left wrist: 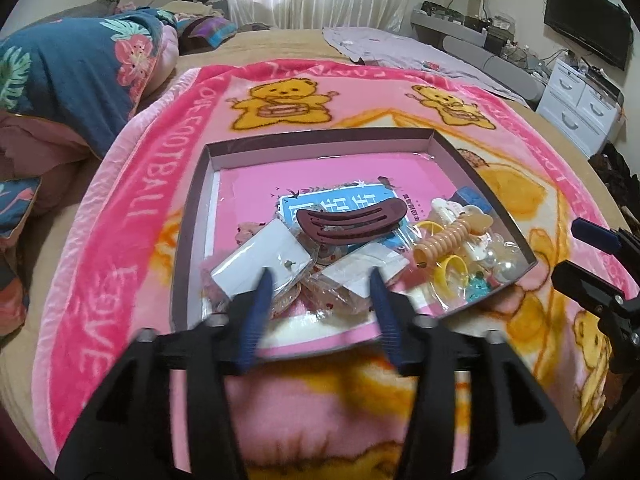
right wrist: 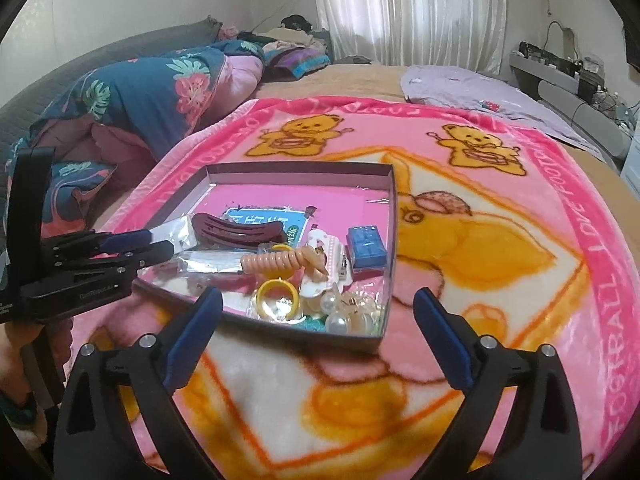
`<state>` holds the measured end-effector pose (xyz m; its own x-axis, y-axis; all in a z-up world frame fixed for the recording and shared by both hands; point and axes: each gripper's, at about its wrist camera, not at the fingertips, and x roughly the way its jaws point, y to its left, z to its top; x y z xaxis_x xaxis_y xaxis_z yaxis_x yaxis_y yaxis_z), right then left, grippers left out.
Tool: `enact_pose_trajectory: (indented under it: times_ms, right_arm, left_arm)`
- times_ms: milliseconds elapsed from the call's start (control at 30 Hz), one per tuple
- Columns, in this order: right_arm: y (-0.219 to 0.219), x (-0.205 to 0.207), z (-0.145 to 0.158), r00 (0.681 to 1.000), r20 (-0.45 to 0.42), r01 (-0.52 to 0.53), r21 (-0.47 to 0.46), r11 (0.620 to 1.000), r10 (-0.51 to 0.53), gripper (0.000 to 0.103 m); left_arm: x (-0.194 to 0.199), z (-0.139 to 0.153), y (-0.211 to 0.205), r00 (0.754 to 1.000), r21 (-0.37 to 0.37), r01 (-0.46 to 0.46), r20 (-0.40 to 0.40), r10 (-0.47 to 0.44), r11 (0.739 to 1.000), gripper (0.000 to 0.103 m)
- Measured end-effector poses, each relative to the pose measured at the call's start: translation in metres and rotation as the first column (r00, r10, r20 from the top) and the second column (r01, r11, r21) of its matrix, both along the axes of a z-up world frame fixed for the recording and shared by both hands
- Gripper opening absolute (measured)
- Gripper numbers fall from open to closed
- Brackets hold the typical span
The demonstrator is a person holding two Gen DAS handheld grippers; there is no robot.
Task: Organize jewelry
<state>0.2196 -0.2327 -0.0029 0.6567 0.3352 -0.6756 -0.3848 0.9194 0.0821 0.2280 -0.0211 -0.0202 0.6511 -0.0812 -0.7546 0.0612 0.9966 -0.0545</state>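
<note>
Jewelry tray (left wrist: 192, 216) on the blanket (right wrist: 500, 248); left tongs (left wrist: 320, 280) released over its near rim; right tongs (right wrist: 316, 300) spread wide.

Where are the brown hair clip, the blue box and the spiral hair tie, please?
brown hair clip (left wrist: 352, 222), left wrist view, middle prong.
blue box (right wrist: 367, 247), right wrist view, top face.
spiral hair tie (right wrist: 276, 262), right wrist view, middle coils.

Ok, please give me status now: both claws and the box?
Left claw open, empty. Right claw wide open, empty. Hair clip and rings lie in box. Nothing blocks.
</note>
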Motion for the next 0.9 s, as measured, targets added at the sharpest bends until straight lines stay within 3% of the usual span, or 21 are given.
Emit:
enact_pose_trajectory:
  times_ms: [100,267,567,900]
  right_arm:
    - [-0.003,-0.008,0.005,1.000,0.008,0.010,-0.004,1.000,-0.010,0.097]
    - [-0.007,-0.024,0.018,0.999,0.044,0.020,0.000,1.000,-0.020,0.099]
    - [-0.007,-0.060,0.039,0.996,0.090,0.007,0.039,0.999,-0.010,0.099]
    - [-0.003,-0.100,0.041,0.994,0.105,-0.012,0.044,0.999,0.007,0.099]
  left_arm:
    - [-0.007,0.008,0.000,1.000,0.008,-0.020,0.016,0.020,1.000,0.075]
    - [-0.023,0.021,0.000,0.999,0.014,-0.028,0.039,0.027,1.000,0.093]
    - [-0.061,0.035,-0.001,0.997,0.002,-0.017,0.071,0.016,1.000,0.094]
    - [-0.101,0.033,-0.001,0.996,-0.005,-0.014,0.091,0.015,1.000,0.094]
